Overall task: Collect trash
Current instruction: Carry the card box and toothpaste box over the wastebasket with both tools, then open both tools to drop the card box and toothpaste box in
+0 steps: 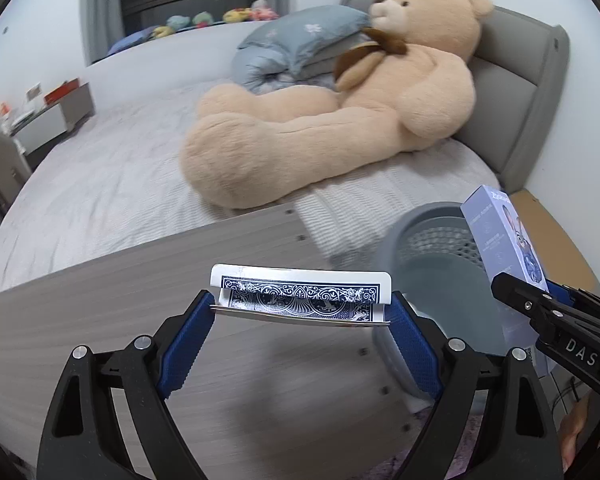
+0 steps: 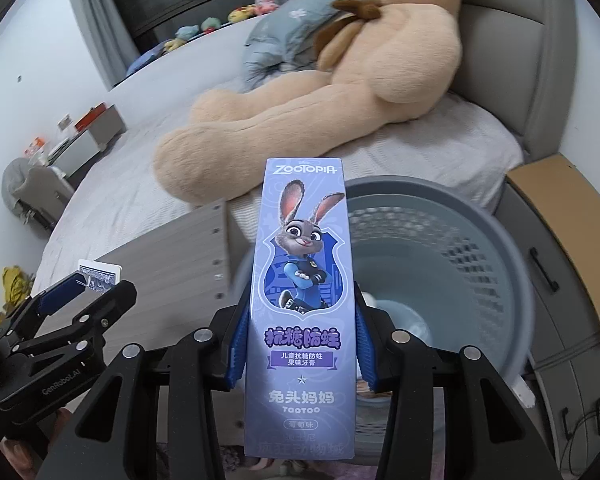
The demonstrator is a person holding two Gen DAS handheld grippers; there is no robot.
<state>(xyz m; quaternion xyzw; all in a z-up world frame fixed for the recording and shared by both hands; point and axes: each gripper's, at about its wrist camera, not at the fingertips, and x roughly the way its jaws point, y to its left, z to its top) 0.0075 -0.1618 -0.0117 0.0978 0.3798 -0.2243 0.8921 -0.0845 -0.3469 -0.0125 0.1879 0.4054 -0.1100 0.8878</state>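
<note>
Your left hand-held gripper (image 1: 302,312) pinches a bent playing card (image 1: 300,294) above the bench (image 1: 140,300). Your right hand-held gripper (image 2: 300,344) clamps the toothpaste box (image 2: 302,280), hiding part of the bin (image 2: 460,280) below.

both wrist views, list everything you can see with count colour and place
playing cards: two or so, blue backs, white borders, bent, held between the left gripper's fingers
toothpaste box: one, lilac, Zootopia rabbit print, upright in the right gripper, in front of the bin
trash bin: one, grey-blue, perforated wall, on the floor beside the bed
wooden board: one, grey woodgrain, at the bedside
teddy bear: one, beige, brown bow, lying on the bed
bed: one, white cover, grey headboard
quilt: one, blue-grey, folded behind the bear
small plush toys: several, mixed colours, by the window
cardboard box: one, brown, right of the bin
left gripper: black, blue pads
right gripper: black, blue pads
</note>
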